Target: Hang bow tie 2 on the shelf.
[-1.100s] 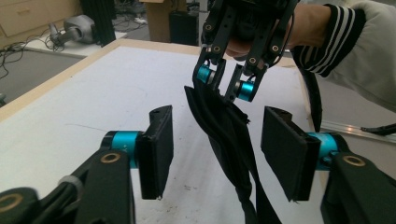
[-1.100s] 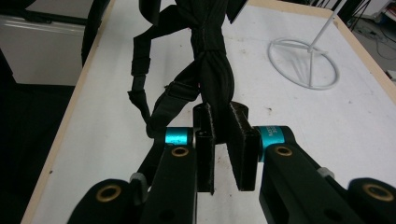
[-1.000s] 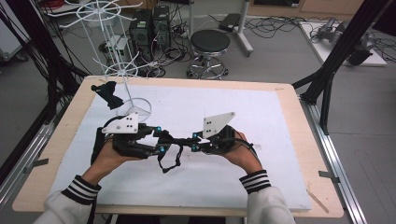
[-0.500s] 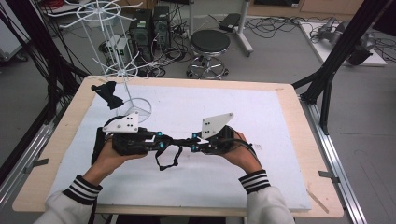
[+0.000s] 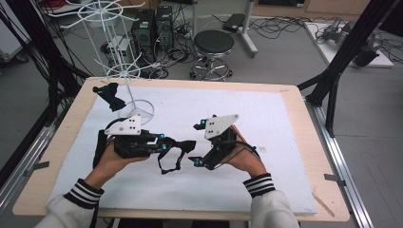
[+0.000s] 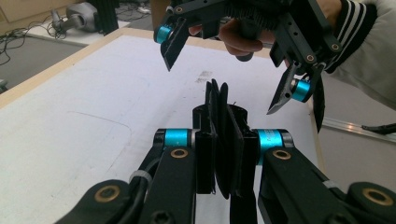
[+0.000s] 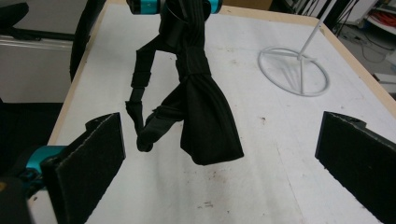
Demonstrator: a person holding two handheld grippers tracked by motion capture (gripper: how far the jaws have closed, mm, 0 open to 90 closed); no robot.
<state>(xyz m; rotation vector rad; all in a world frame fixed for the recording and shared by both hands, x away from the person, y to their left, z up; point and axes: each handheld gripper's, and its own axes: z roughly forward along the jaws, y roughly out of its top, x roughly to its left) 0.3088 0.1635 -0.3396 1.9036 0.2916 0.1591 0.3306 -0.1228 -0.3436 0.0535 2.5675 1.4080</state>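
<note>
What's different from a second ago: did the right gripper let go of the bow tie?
Yes. The right gripper has opened and drawn back from the black fabric bow tie with strap, which now hangs from the left gripper alone. The left gripper stays clamped; the second black bow tie and white wire stand have not moved.

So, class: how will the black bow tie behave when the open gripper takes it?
The black bow tie probably flops: its strap hangs limp from the left gripper. It looks light. Cloth likely crumples in the right gripper, not slips.
</note>
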